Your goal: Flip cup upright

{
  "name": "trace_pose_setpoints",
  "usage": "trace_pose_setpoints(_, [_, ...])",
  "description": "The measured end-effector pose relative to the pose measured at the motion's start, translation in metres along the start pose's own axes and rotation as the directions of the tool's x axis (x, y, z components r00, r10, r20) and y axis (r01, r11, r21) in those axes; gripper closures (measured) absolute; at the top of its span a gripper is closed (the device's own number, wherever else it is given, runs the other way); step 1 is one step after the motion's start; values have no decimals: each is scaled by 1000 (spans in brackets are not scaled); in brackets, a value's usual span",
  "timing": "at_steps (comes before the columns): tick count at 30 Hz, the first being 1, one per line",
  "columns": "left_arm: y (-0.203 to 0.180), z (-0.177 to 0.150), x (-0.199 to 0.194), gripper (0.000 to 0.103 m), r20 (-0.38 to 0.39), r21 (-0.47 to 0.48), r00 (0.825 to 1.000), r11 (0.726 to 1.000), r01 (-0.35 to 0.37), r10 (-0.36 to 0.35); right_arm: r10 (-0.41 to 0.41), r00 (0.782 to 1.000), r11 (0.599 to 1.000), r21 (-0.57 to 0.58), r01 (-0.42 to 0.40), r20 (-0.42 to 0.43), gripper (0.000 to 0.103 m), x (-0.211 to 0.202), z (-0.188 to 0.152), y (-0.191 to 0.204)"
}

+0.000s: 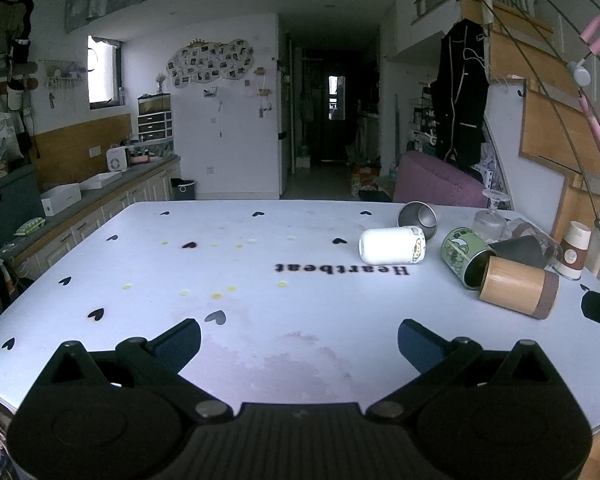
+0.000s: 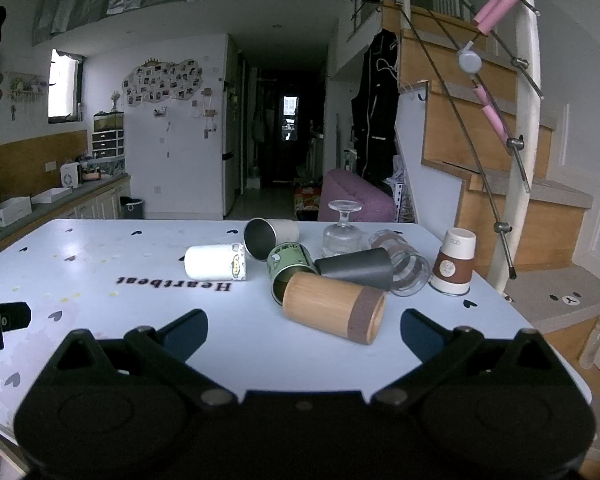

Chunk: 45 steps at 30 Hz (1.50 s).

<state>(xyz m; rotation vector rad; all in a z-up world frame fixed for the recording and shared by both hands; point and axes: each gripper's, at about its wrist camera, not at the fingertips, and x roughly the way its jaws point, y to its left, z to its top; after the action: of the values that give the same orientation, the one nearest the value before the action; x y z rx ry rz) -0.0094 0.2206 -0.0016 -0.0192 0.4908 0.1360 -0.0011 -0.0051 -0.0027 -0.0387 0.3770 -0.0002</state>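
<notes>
Approaching is being started: right gripper and left gripper are being held wide, empty; bamboo cup lying nearest on desk, likely grasped next.

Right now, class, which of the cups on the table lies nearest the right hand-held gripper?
The bamboo cup with the dark brown band at its mouth end. It lies on its side just ahead of the open right hand-held gripper, in front of the green cup and black cup.
</notes>
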Motion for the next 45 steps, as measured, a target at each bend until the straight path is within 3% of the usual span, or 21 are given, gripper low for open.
trace_pose_setpoints(45, [-1,0,0,0,-1,0,1000,1000,2,-2,-1,1000,1000,-4,1,0,0,-1,1,-2])
